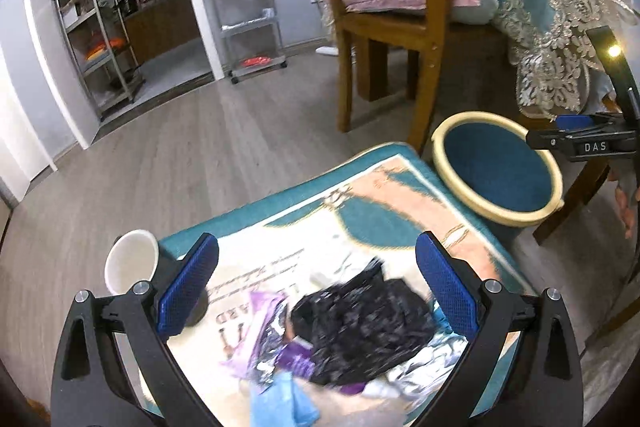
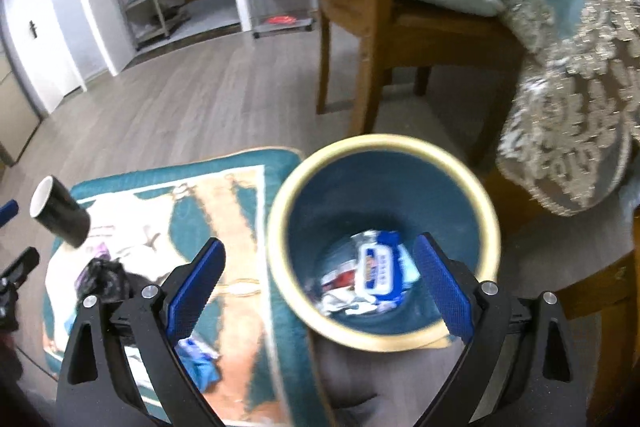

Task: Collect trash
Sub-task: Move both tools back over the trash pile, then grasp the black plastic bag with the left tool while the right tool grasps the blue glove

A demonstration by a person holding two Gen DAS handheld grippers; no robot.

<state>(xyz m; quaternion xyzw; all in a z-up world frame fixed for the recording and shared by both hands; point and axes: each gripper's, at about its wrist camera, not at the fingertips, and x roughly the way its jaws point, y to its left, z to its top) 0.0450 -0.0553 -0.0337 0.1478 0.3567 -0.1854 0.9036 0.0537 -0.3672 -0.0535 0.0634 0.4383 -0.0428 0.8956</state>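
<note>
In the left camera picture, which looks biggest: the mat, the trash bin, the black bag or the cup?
1. mat
2. trash bin
3. black bag, nearer the camera, so it may really be smaller than it looks
4. cup

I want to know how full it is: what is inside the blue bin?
In the bin lie a few wrappers, one white and blue, only at the bottom. What is under them cannot be seen. The right gripper is open above it.

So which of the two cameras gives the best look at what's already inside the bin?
The right wrist view: it looks straight down into the bin, showing wrappers at the bottom. The left wrist view sees the bin from the side, only rim and inner wall, no contents.
</note>
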